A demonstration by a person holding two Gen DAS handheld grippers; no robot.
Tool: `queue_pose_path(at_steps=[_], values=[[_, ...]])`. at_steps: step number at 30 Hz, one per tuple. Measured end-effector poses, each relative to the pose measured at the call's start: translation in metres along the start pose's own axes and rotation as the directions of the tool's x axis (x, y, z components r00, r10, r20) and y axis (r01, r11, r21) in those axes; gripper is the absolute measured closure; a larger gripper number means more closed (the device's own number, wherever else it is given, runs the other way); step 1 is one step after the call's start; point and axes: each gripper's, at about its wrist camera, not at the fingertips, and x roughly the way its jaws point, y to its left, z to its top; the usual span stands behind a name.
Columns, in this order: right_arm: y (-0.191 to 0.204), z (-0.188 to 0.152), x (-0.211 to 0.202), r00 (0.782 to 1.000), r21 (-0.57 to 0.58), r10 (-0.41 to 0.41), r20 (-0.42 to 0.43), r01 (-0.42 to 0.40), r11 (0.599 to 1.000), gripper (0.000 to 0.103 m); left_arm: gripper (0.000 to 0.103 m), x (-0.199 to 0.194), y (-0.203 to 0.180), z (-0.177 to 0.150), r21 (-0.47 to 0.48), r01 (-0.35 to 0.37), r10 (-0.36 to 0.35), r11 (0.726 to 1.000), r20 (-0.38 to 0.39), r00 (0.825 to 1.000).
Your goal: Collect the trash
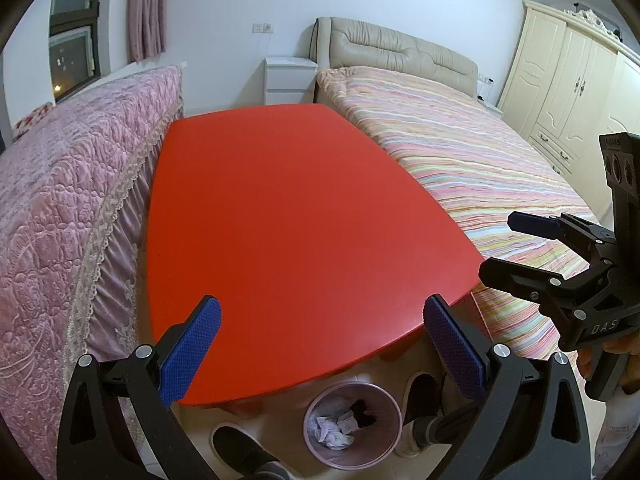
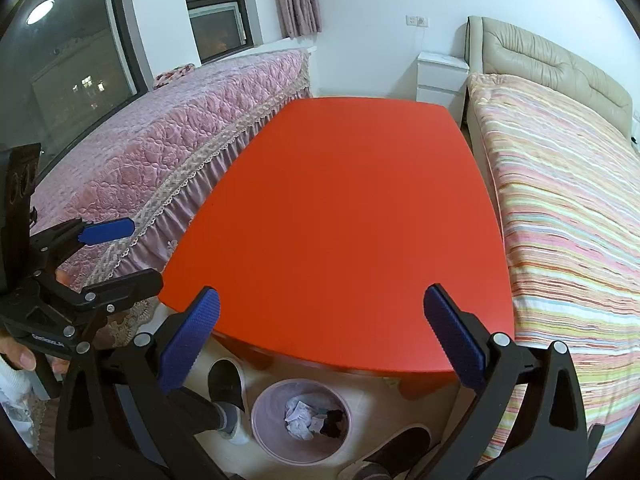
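While both tools hang wide open and empty above the near edge, the left tool (image 1: 320,344) and right tool (image 2: 320,340) have nothing to chase: the red worktop (image 1: 296,216) looks bare, and the crumpled trash (image 1: 334,426) sits in the pink bin (image 1: 386,402) below. The risk I see: clipping that edge or the shoes (image 2: 226,380) beside the bin. Beds hem both sides; there's open room overhead.
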Motion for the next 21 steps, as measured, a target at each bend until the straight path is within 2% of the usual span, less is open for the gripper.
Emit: queue_pose_path(at_steps=[21], values=[[-0.0002,-0.0006,0.0009,1.0,0.0,0.0,-0.002,0.0,1.0,0.003,0.006,0.0033,0.0018,-0.0023,-0.008,0.005,-0.005,1.0,-0.01,1.0]])
